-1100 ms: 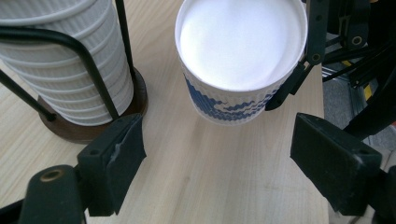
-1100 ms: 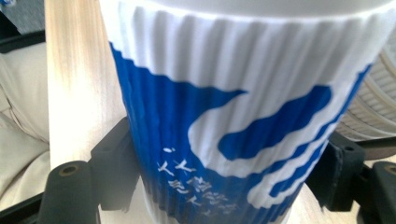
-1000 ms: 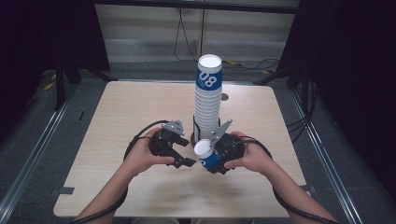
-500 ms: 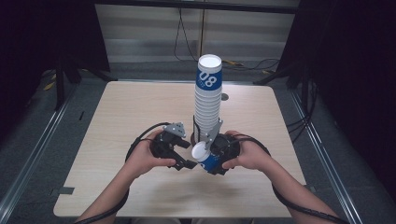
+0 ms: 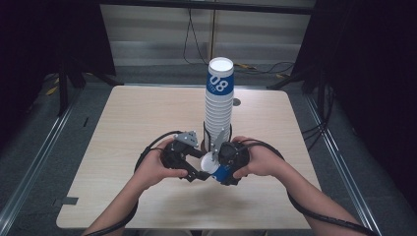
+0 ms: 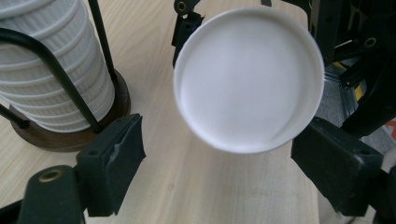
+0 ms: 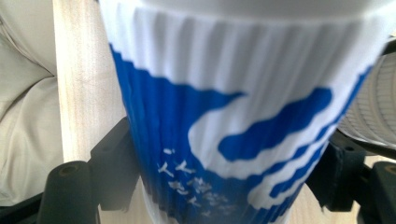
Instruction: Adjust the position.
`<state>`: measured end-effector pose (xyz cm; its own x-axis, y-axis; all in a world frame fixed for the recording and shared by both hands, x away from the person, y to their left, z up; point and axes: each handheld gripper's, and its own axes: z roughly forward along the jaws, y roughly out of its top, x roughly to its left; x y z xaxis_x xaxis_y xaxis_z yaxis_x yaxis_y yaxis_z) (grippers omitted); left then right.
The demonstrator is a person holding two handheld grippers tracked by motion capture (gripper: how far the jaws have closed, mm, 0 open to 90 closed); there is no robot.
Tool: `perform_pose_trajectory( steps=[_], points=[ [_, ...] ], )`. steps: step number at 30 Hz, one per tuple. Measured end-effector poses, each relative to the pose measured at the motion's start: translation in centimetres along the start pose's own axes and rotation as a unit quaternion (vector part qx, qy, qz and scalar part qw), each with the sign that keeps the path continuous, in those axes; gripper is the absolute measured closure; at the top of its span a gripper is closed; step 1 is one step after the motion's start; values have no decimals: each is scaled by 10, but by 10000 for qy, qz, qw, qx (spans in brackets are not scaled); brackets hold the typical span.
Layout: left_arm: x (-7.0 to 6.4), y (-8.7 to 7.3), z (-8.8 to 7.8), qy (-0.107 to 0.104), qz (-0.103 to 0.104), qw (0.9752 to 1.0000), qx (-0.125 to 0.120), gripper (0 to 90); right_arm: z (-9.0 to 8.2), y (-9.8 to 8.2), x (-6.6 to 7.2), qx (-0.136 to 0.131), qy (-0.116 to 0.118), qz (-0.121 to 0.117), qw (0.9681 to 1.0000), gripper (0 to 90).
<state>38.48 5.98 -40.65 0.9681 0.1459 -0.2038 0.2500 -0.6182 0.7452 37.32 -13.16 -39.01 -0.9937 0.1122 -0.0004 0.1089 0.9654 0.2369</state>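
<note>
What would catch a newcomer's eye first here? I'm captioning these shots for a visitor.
The tall stack of ribbed white paper cups, topped by a blue-printed one, rises from a dark wire holder at the table's middle. Just before it, the right tongs clamp a single blue-and-white paper cup, its white bottom facing the open left tongs.

The tabletop (image 5: 123,128) takes up the middle of the high view. On it, just right of centre, a stack of cups (image 5: 219,105) stands upright in a wire holder (image 5: 205,136). Below the stack, toward the lower centre, a single cup (image 5: 216,168) lies tilted between the left tongs (image 5: 196,169) on its left and the right tongs (image 5: 223,164) on its right, which clasp it.
</note>
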Motion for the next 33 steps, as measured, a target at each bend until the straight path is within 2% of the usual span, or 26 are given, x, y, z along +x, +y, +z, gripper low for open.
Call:
perform_pose_trajectory(
  steps=[2,7,13,15,18,19,22,28,31,33],
  points=[
    [0,0,0,-24,-12,10000,-48,170,0,0,1,19,2,41,10000,223],
    [-1,0,3,-74,-35,9999,-87,170,-1,3,1,40,28,-23,10000,223],
    [-1,3,5,-143,72,9999,-43,175,-2,4,1,41,4,-65,10000,223],
    [-1,2,8,-242,11,9996,-156,179,-1,4,2,2,49,-92,9999,222],
    [-1,2,8,-270,57,9995,-129,206,-1,4,3,14,95,-55,9999,222],
    [-2,0,8,-381,67,9990,-209,236,1,5,3,-64,108,-105,9999,221],
    [-2,0,9,-411,77,9989,-214,278,2,4,3,-63,96,-151,9998,221],
    [-2,-1,9,-413,190,9987,-227,291,3,3,4,-79,89,-134,9998,217],
    [-2,-3,8,-407,158,9987,-272,293,2,2,5,-101,73,-78,9999,209],
    [-2,-4,7,-404,142,9987,-292,294,2,2,4,-156,51,-123,9998,205]
  ],
)
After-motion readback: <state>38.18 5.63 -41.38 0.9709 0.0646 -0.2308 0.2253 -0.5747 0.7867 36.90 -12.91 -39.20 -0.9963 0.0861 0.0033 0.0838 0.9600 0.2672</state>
